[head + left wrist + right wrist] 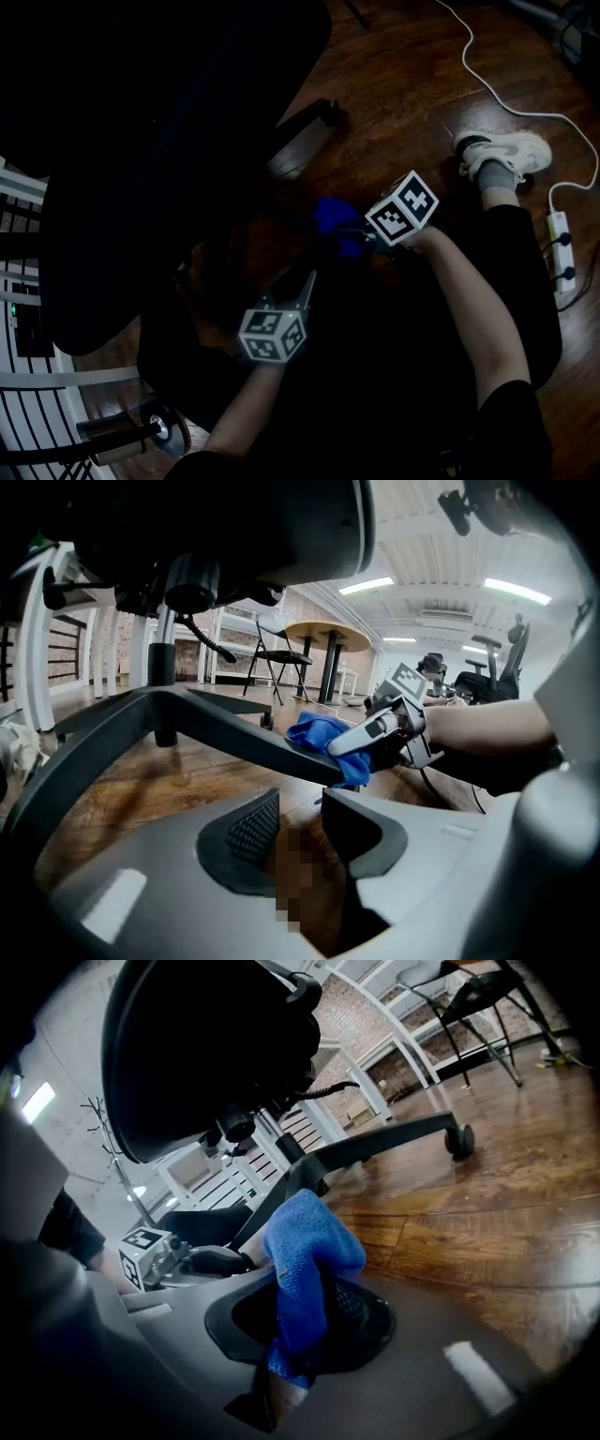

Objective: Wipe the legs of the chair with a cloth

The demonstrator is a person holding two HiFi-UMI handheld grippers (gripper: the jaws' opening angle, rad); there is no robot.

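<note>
The right hand-held gripper [300, 1314] is clenched on the blue cloth [305, 1246]: the fabric runs up between its jaws and bunches in a rounded wad just past their tips. That wad is pressed against a dark chair leg [267, 1206] right ahead of the jaws. In the left gripper view the cloth [314, 735] lies draped over the outer part of this leg [234, 738], with the right hand-held gripper [354, 746] reaching in from the far side.

The left hand-held gripper [302, 819] is released, its jaws apart with only floor showing between them. It sits just short of the same leg, which crosses directly in front of its tips. From the head view, the left hand-held gripper [292, 292] points toward the cloth [333, 220], and the right hand-held gripper [364, 239] is just beyond it, the two close but apart.

Farther out from the right jaws, a second leg [384, 1143] stretches away to a castor [459, 1138] on the wooden floor [487, 1204]. Above both grippers hangs the dark seat [206, 1044], carried on a metal column [164, 658]. Beyond the right gripper's hand, a shoe [502, 150] rests on the floor, with a white cable [506, 103] and a power strip [560, 248] past it.
</note>
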